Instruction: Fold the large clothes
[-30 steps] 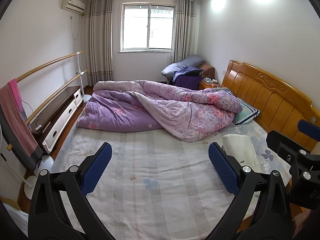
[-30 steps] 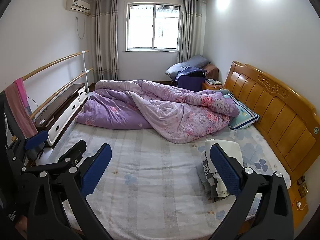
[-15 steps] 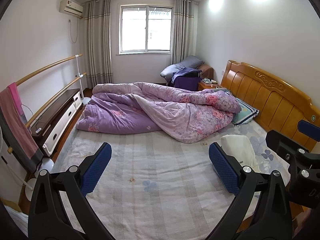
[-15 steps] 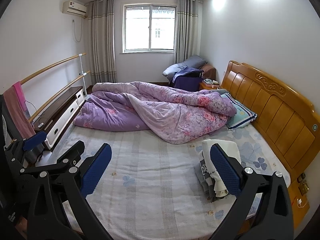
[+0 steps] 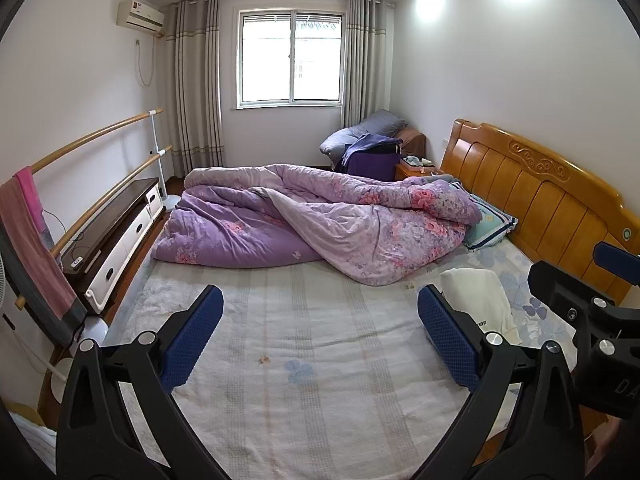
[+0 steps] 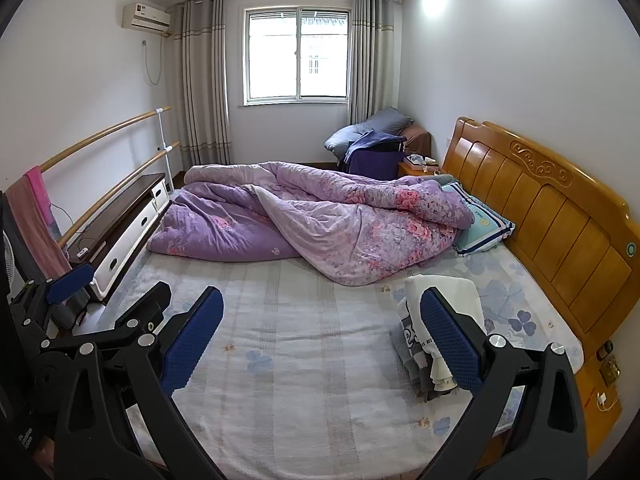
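Evidently both tools, the left tool (image 5: 318, 338) and the right tool (image 6: 322, 340), are hovering wide and empty above the bed (image 6: 304, 360), nothing being folded yet, so reaching for the stacked clothes (image 6: 436, 320) near the headboard (image 6: 552, 216) is looking next.

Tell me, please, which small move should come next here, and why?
Probably bring the right gripper down toward the pile of clothes near the headboard. Both it and the left gripper are open, hold nothing and hover above the sheet, and the pile lies nearest the right one.
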`<control>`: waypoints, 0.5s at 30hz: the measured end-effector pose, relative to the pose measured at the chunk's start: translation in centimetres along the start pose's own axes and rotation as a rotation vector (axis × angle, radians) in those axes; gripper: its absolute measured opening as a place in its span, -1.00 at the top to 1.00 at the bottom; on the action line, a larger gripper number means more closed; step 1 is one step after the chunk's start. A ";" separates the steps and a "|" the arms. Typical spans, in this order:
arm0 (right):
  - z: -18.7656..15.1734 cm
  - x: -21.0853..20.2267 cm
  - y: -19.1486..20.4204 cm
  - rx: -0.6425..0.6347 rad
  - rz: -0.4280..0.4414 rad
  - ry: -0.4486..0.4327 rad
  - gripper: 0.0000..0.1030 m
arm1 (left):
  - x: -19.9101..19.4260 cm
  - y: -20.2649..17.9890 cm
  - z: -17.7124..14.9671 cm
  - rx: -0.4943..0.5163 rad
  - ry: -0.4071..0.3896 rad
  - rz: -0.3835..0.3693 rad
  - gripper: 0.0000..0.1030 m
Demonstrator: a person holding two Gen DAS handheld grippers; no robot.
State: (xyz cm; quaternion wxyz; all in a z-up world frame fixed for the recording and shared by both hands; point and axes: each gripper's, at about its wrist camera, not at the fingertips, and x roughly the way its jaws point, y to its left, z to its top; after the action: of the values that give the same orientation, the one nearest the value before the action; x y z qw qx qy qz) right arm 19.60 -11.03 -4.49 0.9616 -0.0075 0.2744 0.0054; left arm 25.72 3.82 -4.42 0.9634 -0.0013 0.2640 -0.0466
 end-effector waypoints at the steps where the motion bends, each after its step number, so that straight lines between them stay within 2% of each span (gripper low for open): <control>1: 0.0 0.0 0.1 0.000 -0.001 -0.002 -0.85 | 0.0 0.0 0.0 0.000 0.001 0.000 -0.90; 15: 0.2 0.4 0.0 0.001 0.004 0.010 -0.85 | 0.1 0.3 -0.1 0.003 0.001 -0.002 -0.90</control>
State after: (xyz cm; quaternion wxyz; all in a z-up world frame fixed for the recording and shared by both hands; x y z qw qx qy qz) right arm 20.06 -11.07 -4.52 0.9602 -0.0063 0.2791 0.0072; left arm 25.81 4.09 -4.54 0.9633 0.0000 0.2643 -0.0481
